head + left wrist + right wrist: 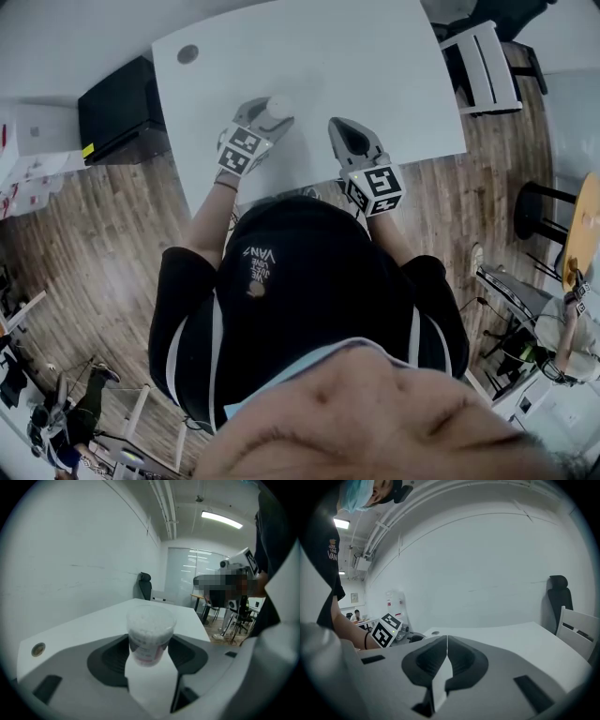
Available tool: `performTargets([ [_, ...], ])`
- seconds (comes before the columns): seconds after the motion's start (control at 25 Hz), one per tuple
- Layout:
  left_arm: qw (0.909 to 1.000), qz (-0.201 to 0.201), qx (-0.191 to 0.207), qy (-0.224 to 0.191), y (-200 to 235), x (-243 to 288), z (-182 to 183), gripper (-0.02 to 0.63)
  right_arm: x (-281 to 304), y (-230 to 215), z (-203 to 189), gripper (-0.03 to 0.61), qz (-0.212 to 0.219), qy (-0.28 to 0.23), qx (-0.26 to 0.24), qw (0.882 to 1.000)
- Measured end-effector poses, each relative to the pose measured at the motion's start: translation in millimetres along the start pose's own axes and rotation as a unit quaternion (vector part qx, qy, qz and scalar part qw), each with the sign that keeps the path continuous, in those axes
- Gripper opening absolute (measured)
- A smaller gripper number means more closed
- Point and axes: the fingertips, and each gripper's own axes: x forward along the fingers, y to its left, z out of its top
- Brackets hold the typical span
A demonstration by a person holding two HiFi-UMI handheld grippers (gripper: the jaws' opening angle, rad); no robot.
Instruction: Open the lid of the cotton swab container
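The cotton swab container [151, 632] is a clear round tub full of white swabs, with a pink label and its lid on. It stands upright between the jaws of my left gripper [150, 644], whose pads press on its two sides. In the head view the container [279, 106] shows as a white disc at the tip of the left gripper [266, 118], over the white table [375, 66]. My right gripper [343, 134] is to its right, apart from it. In the right gripper view the right gripper [446, 639] has its jaws together with nothing between them.
A round grommet [187, 53] sits in the table's far left corner. A black cabinet [122, 108] stands left of the table and a white chair [483, 61] at its right end. The left gripper's marker cube [386, 630] shows in the right gripper view.
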Motion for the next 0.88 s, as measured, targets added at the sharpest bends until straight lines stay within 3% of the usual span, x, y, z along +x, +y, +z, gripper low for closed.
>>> performTargets([
  [0.88,0.9999,0.002,0.010,-0.010,-16.5,-41.0,63.3,0.265,-1.5,12.9,29.2,0.012,0.025,-0.035,-0.007,0.999],
])
